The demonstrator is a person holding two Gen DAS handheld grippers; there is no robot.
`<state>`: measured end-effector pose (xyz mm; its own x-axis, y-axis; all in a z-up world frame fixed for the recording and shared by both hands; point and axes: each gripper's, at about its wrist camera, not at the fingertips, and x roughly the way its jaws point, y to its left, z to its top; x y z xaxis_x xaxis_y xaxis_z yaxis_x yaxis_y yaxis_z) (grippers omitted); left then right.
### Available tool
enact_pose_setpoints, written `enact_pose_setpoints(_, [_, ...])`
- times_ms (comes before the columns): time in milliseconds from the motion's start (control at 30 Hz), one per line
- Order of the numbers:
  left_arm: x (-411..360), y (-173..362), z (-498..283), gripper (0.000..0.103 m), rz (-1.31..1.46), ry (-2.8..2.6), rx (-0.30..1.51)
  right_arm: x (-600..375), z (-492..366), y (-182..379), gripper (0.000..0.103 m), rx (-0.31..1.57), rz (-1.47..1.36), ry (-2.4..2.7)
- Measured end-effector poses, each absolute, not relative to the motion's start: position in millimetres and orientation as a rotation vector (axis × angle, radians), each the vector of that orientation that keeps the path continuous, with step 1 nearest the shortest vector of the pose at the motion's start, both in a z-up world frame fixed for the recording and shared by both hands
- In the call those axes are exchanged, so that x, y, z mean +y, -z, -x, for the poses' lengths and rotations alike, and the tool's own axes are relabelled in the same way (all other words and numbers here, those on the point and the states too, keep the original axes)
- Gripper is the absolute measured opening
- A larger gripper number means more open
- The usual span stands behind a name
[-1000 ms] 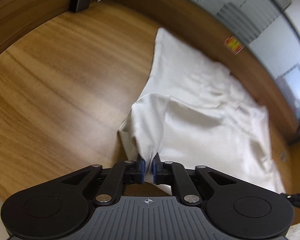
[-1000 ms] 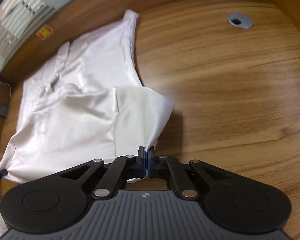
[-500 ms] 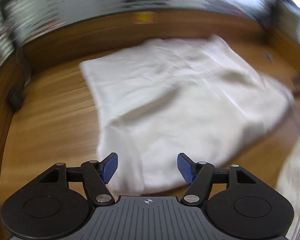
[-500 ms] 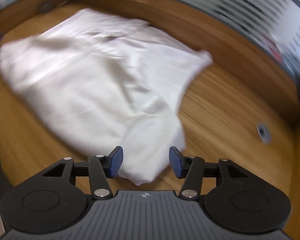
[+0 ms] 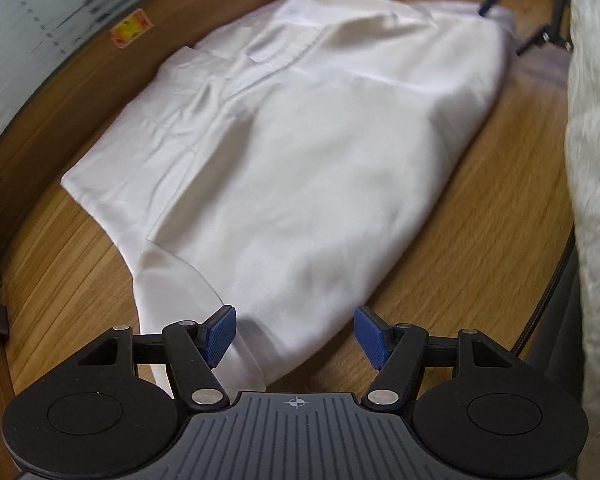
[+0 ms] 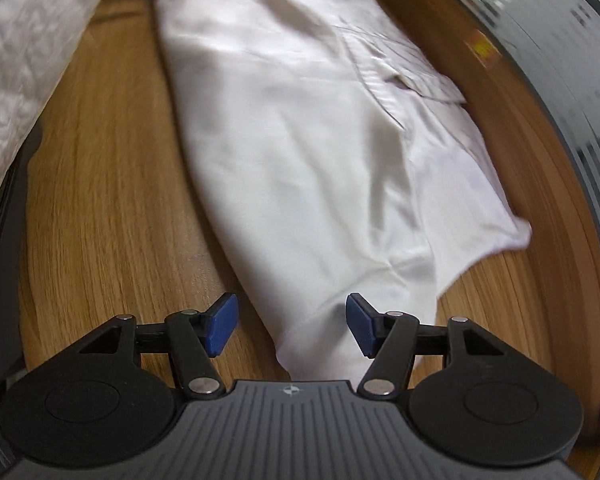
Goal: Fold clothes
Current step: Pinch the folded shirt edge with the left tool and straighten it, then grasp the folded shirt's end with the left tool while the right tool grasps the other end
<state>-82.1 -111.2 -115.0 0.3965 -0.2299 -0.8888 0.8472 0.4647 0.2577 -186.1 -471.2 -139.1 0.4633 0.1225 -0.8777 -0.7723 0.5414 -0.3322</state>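
Blue-padded fingers of the left gripper [image 5: 296,336] stand wide apart and hold nothing; the near edge of the white shirt [image 5: 300,152] lies between and just ahead of them. The right gripper [image 6: 292,330] is spread just as wide and empty, with another end of the shirt [image 6: 312,160] running in between its pads. The garment lies folded on the wooden table [image 5: 480,248]. An orange-and-yellow sticker [image 5: 131,33] sits on the table's raised back edge, its print too blurred to read. A white quilted fabric [image 5: 596,160] lies along the table's side.
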Motion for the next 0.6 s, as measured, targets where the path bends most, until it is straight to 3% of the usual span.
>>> enact_pose_setpoints(400, [-113.4,131.0,80.6,0.067,-0.883,0.795,0.925,-464.9,181.8,158.7,0.07,0.919,0.874,-0.65])
enact_pose_setpoints(500, [-113.3,130.8,77.3,0.065,-0.879,0.797,0.928,-466.4,178.7,159.4,0.068,0.911,0.872,-0.643])
enact_pose_setpoints(600, [-114.1,130.4,73.1,0.054,-0.884,0.801,0.922,-467.8,172.2,159.8,0.055,0.911,0.869,-0.639])
